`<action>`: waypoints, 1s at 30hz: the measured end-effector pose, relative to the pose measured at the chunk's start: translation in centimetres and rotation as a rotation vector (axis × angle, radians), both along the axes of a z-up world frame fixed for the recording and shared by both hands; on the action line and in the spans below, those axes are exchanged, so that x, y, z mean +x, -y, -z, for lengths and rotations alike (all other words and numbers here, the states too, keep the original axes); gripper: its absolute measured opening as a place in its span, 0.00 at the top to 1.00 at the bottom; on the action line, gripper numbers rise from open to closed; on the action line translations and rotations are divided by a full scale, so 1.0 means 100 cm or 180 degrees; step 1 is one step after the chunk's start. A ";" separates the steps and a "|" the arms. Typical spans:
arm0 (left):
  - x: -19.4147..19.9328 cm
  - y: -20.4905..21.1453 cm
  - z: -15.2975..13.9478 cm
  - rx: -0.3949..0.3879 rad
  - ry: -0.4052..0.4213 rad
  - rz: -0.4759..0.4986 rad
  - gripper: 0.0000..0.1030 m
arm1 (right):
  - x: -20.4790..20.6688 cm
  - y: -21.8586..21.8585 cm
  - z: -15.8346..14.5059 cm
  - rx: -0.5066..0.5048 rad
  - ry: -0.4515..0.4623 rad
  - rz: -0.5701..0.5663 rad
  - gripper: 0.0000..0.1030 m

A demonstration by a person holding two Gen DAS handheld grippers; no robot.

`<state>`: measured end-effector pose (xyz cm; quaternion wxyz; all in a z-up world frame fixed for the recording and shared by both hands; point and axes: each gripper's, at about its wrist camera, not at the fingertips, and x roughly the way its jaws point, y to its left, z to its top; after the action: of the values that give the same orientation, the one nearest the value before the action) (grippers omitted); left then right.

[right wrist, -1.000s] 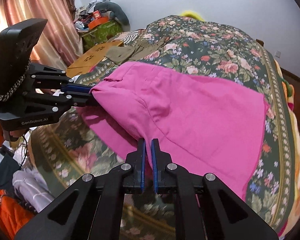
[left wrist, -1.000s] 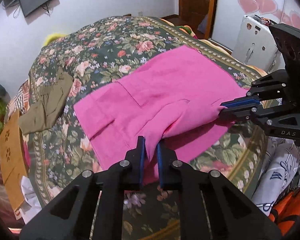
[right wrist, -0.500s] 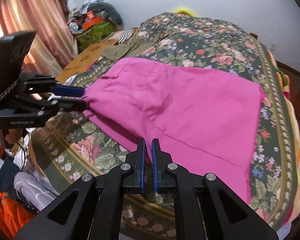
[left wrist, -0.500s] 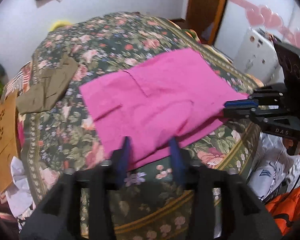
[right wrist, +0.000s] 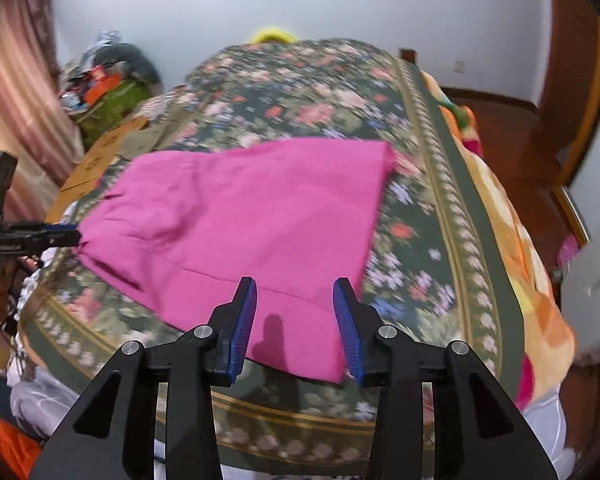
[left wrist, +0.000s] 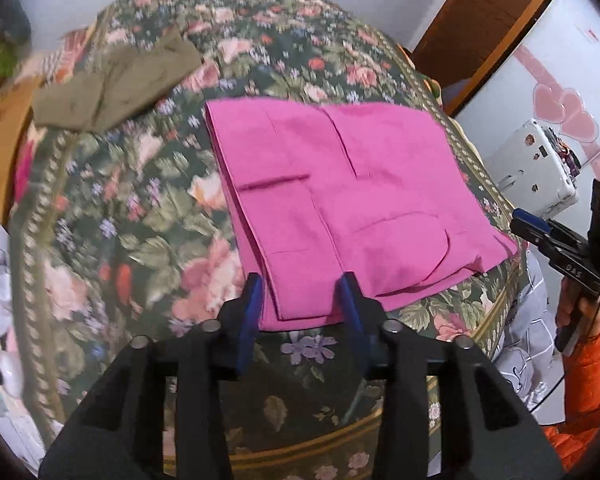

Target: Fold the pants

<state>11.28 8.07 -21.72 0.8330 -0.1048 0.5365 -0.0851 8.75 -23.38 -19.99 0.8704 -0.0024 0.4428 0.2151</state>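
Both claws have just let go: the left claw [left wrist: 300, 304] and the right claw [right wrist: 294, 312] now stand wide open and empty. The pink pants [left wrist: 340, 200] lie folded flat on the bed [left wrist: 140, 220], so this fold seems finished.

We've let go with both: left gripper [left wrist: 302, 292] and right gripper [right wrist: 295, 300] jaws now spread, pulled back off the near hem. Pink pants [left wrist: 340, 204] dropped from lifted fold to flat on the bed [left wrist: 132, 220].
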 end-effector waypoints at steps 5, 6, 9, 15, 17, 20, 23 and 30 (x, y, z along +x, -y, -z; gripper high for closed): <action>-0.001 -0.001 0.001 0.0095 0.0036 -0.0124 0.82 | 0.001 0.010 0.022 0.0046 -0.0217 0.0116 0.65; -0.001 -0.002 0.000 0.0157 0.0055 -0.0142 0.88 | 0.001 0.010 0.028 0.0058 -0.0268 0.0118 0.65; -0.005 -0.003 -0.006 0.0228 0.0147 -0.0149 0.91 | -0.003 0.010 0.037 0.0119 -0.0286 0.0125 0.65; -0.013 -0.008 -0.008 0.0422 0.0230 -0.0189 0.95 | -0.007 0.016 0.038 0.0170 -0.0261 0.0103 0.65; -0.014 -0.013 -0.002 0.0369 0.0176 -0.0214 0.94 | -0.008 0.014 0.040 0.0131 -0.0250 0.0079 0.66; -0.015 -0.011 0.008 0.0376 0.0162 -0.0212 0.94 | -0.008 0.012 0.042 0.0135 -0.0251 0.0097 0.66; -0.014 -0.009 0.004 0.0423 0.0177 -0.0168 0.94 | -0.006 0.015 0.040 0.0174 -0.0316 0.0116 0.66; 0.004 -0.023 -0.024 0.0454 0.0362 -0.0297 0.89 | 0.014 0.013 0.008 0.0083 -0.0144 0.0079 0.66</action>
<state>11.71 10.36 -19.31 0.8706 -0.0650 0.4876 -0.0136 10.18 -24.65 -20.77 0.8627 0.0194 0.4596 0.2100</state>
